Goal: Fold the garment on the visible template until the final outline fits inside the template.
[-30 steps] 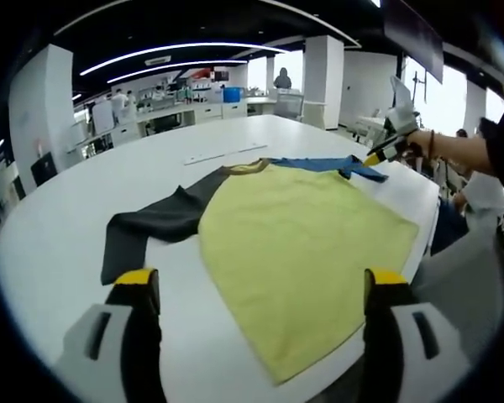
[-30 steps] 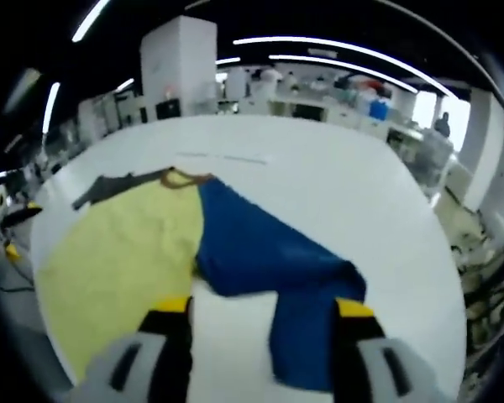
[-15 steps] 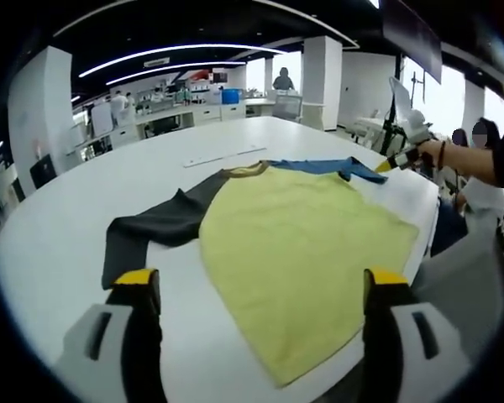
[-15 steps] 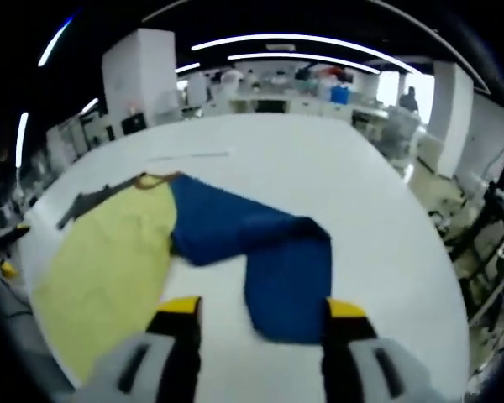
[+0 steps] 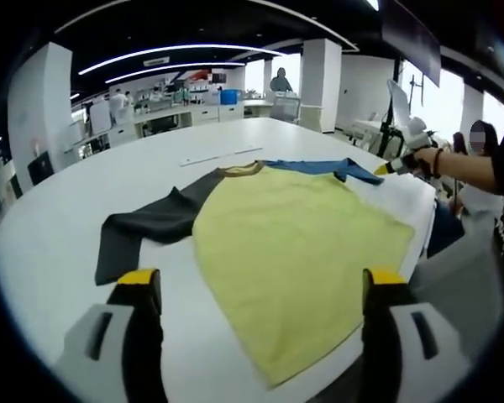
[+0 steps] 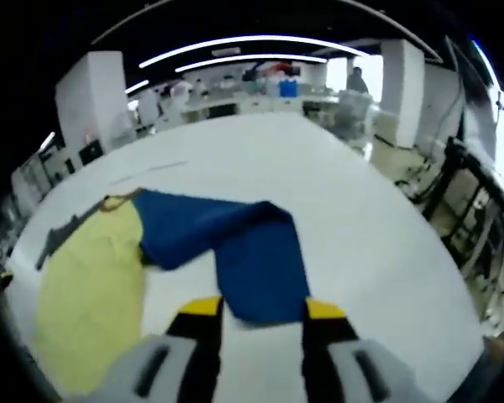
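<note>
White table (image 5: 59, 227) under yellow garment (image 5: 294, 252)

Your garment is soft matt cloth throughout: the pale yellow knit body panel (image 5: 294, 260) shows a fine, slightly fuzzy weave, the dark grey cloth sleeve (image 5: 147, 228) lies limp and dull, and the deep blue cloth sleeve (image 6: 244, 252) takes no shine at all. Under it you have a smooth white tabletop (image 5: 59, 252) with a faint satin sheen that catches the ceiling lights. Your left gripper (image 5: 260, 290) has matt black plastic-looking jaws with yellow tips on light grey moulded bodies; your right gripper (image 6: 256, 312) looks the same.
</note>
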### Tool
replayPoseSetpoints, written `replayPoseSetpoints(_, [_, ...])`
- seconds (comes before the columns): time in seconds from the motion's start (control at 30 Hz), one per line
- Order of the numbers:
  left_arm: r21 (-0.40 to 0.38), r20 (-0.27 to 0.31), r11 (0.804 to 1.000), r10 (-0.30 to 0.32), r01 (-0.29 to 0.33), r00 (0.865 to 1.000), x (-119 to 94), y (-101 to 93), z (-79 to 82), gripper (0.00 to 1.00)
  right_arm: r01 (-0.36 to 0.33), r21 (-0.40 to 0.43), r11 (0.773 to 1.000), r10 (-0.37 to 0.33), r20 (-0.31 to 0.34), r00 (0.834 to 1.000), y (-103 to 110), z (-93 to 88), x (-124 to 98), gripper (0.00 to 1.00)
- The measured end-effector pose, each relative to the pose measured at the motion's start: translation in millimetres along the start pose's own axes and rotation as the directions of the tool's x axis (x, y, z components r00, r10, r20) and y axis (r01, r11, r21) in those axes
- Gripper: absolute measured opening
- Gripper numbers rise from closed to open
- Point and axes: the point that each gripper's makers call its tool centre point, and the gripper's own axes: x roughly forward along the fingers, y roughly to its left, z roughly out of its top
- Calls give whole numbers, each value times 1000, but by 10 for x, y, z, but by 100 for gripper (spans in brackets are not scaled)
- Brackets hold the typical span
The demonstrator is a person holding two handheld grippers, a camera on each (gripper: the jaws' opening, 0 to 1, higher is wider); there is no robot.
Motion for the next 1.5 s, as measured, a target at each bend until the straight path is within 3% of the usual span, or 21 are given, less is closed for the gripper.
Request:
replayPoseSetpoints(0.23, [6,-19,1000,9,-9,1000,-6,23,-33,96,-8,-36,999,7,-8,1000,240,-99,56,26])
replayPoseSetpoints(0.4, [6,-27,1000,13,-13,1000,-17,-3,-42,95,10,-69,998,-11,-8,1000,209,-116,145,19])
replayPoseSetpoints(0.6, [1,-36,1000,23,-23,999,-30,22,-77,94,10,-91,996,-10,4,1000,195,-98,165,2])
replayPoseSetpoints(0.73, [0,-41,1000,24,-24,999,-33,20,-88,94,-8,-117,993,6,-12,1000,194,-120,153,0])
replayPoseSetpoints(1.0, [3,-44,1000,25,-24,999,-32,-2,-89,94,8,-210,978,-13,-24,1000,-14,-95,13,0])
replayPoseSetpoints(1.3, [5,-38,1000,16,-16,999,-24,-14,-73,94,28,-254,967,-38,-35,999,-424,-51,-55,0])
replayPoseSetpoints(1.5, [9,-45,1000,4,-3,999,19,-68,-73,94,-11,-330,944,-10,-63,998,-473,-107,-123,0])
